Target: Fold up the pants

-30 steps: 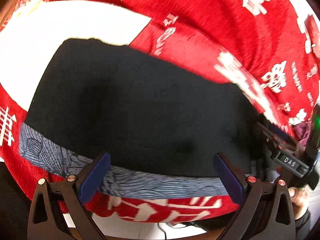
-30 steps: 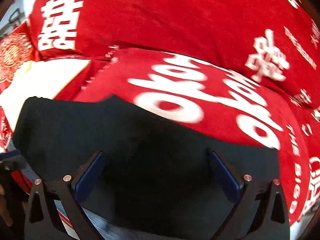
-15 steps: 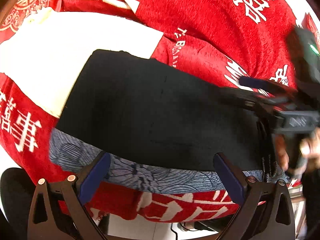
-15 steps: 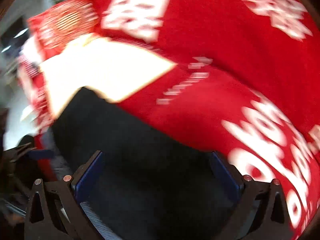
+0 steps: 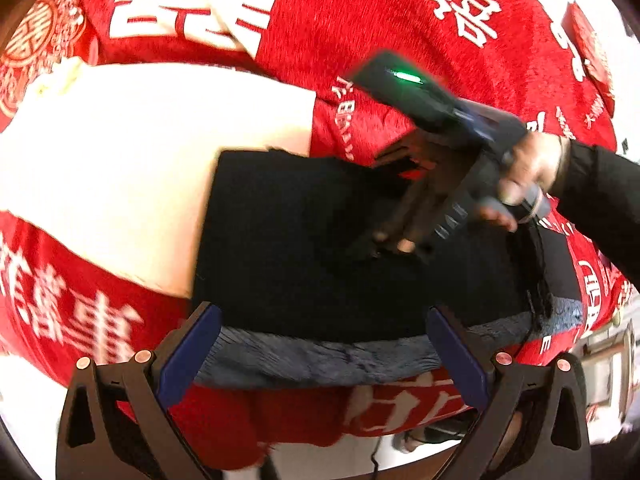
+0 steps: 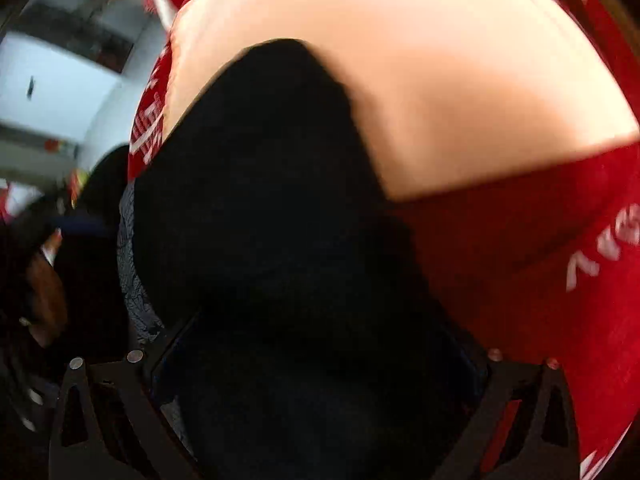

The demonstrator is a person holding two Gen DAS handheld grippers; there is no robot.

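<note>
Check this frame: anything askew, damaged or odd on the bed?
Nothing damaged. The black pants lie folded on the red blanket, a blue-grey patterned fabric strip showing along their near edge. The right hand-held gripper is over them.

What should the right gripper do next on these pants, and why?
Probably keep lowering the right gripper and close it on the top layer of the black pants. Its jaws have just been closing a little, yet remain wide with no fabric pinched that I can see, and its tips are already down at the cloth. The left gripper hangs open above the grey patterned edge, holding nothing.
</note>
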